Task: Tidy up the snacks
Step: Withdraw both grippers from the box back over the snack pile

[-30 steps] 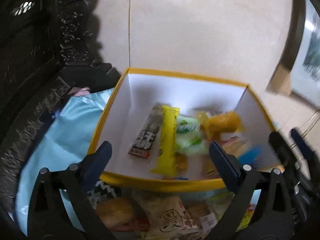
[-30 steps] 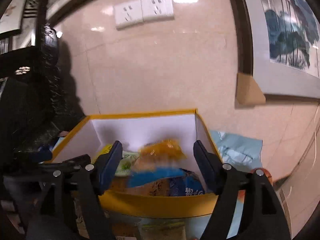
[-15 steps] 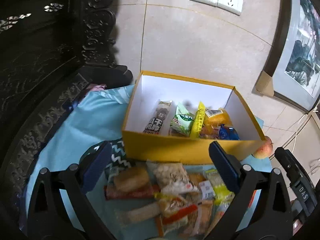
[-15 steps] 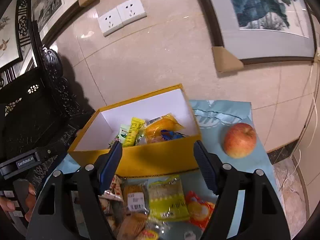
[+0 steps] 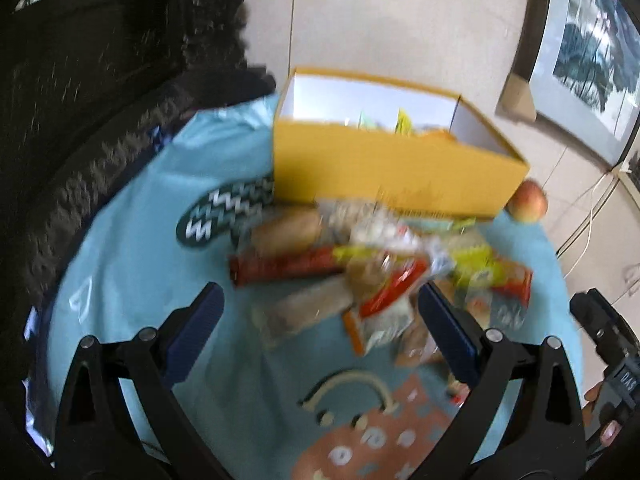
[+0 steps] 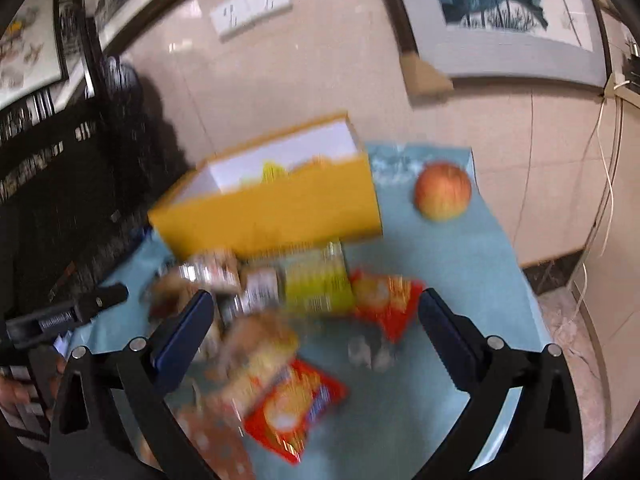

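A yellow box (image 5: 392,168) with white inner walls stands at the back of the light blue cloth (image 5: 132,248) and holds several snack packets; it also shows in the right wrist view (image 6: 272,208). A blurred pile of loose snack packets (image 5: 360,272) lies in front of it, including a long red bar (image 5: 284,266) and red packets (image 6: 294,404). My left gripper (image 5: 320,332) is open and empty above the near side of the pile. My right gripper (image 6: 312,328) is open and empty over the pile.
An apple (image 6: 442,190) sits on the cloth to the right of the box, also in the left wrist view (image 5: 528,202). Dark carved furniture (image 5: 80,120) borders the left. A tiled wall with sockets (image 6: 250,6) and a framed picture (image 6: 504,8) stands behind.
Both grippers have pulled back and away from the box, staying open and empty. The loose snack pile and cloth have come into view below them; both views are motion-blurred.
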A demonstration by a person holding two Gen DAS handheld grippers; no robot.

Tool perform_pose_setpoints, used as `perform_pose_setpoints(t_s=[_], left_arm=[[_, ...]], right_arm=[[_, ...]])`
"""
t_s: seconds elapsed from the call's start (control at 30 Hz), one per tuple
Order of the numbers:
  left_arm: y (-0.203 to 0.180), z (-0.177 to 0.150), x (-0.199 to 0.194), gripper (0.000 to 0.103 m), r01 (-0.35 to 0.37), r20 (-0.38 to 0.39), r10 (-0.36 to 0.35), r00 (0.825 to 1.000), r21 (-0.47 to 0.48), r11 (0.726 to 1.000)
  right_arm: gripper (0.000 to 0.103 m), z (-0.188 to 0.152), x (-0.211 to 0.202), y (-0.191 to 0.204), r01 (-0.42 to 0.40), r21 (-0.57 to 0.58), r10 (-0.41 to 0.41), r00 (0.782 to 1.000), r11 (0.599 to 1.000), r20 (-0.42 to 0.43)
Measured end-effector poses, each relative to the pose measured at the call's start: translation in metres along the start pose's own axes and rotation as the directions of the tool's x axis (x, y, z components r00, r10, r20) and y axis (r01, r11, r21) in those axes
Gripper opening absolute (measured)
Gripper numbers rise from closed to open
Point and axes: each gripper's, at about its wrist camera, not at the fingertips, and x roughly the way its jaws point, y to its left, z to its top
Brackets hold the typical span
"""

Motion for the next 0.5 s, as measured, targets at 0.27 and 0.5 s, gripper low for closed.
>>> perform_pose_setpoints(t_s=[0.27,0.5], left_arm=[[0.03,-0.025,0.019,0.099,-0.052,-0.053,0.051,0.997,-0.028,0.998],[0.023,-0.028,0.032,0.099,-0.074,-0.022,0.075,0.997,0.065,0.995]], right_arm=[[0.102,-0.032,0.029,0.008,0.019,-0.051,-0.026,0.991,0.999,-0.134],[0.098,-0.027,0.044,0.021,0.015,-0.078,-0.029,0.982,0.997,-0.187]])
